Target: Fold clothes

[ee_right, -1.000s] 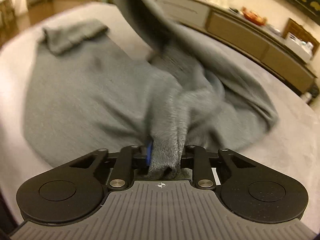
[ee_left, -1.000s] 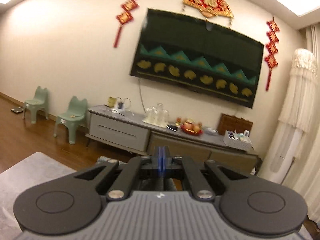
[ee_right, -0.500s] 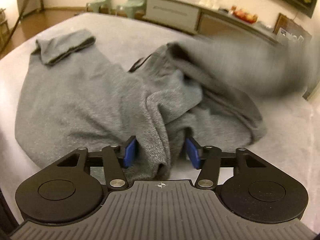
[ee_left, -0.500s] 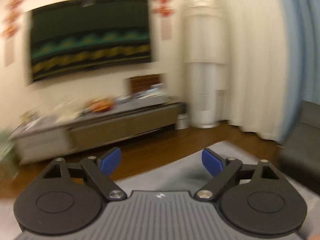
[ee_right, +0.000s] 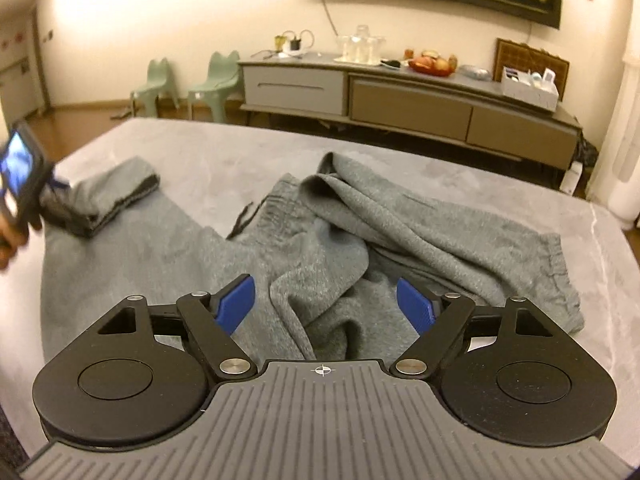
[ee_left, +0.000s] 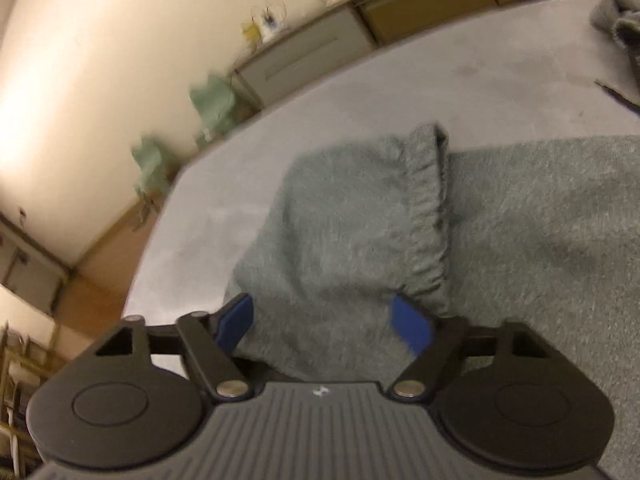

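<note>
Grey sweatpants (ee_right: 320, 240) lie crumpled on a grey padded surface (ee_right: 500, 188). One leg runs left to an elastic cuff (ee_right: 116, 188), the other lies folded over to the right. My right gripper (ee_right: 326, 306) is open and empty just above a bunched fold in the middle. My left gripper (ee_left: 324, 326) is open over the left leg's cuff end (ee_left: 428, 216), with cloth between its blue pads but not pinched. The left gripper also shows at the far left of the right wrist view (ee_right: 24, 176).
A long TV cabinet (ee_right: 400, 96) with bowls and boxes stands against the far wall. Two green child chairs (ee_right: 188, 80) stand left of it. Wooden floor (ee_left: 104, 264) surrounds the padded surface, whose edge is close on the left.
Both grippers let go of the sweatpants and opened. The left gripper swung down from facing the wall to the left leg's cuff. The lifted cloth dropped onto the surface.
</note>
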`<action>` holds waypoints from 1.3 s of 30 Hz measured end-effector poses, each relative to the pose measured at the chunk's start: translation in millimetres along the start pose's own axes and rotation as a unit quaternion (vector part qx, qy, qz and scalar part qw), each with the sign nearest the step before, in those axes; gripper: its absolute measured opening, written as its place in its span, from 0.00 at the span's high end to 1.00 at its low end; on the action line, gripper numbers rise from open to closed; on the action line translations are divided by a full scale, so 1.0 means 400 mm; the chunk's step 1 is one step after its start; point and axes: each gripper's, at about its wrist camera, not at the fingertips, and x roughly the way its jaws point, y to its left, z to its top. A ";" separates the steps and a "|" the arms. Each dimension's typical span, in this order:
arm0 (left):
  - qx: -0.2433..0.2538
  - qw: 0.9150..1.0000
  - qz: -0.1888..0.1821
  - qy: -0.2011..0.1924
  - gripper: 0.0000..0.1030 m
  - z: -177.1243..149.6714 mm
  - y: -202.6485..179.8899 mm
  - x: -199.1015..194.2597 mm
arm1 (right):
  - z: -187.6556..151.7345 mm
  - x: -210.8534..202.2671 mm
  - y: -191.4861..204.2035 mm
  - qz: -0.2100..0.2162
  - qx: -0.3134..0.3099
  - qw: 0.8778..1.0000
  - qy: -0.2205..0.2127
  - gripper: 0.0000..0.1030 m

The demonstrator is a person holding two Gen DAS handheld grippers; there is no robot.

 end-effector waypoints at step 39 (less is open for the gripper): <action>-0.112 0.986 -0.106 -0.057 0.81 -0.070 0.173 0.017 | 0.010 0.080 -0.057 0.079 0.165 0.983 -0.002 0.14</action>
